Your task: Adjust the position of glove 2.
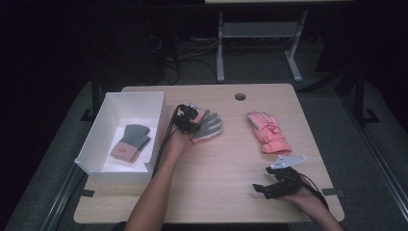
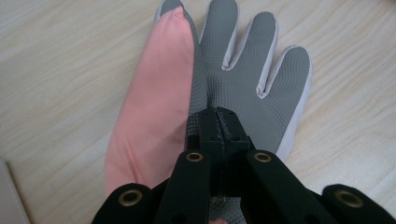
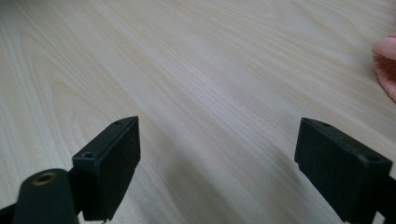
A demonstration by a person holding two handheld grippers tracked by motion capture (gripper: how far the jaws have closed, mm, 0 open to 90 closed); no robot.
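A glove with a grey textured palm and a pink side (image 1: 210,126) (image 2: 247,70) lies palm up on the wooden table (image 1: 226,192), left of centre. My left gripper (image 1: 189,120) (image 2: 220,116) is shut on it, its black jaws pressed together on the palm near the base of the fingers. A second, pink glove (image 1: 268,132) (image 3: 386,65) lies flat at the right. My right gripper (image 1: 263,188) (image 3: 217,140) stands open low over bare wood near the front right, with nothing between its jaws.
A white open box (image 1: 103,161) sits at the table's left edge with a green and pink knit glove (image 1: 131,142) inside. A round cable hole (image 1: 240,96) is near the far edge. Another table's legs (image 1: 220,48) stand behind.
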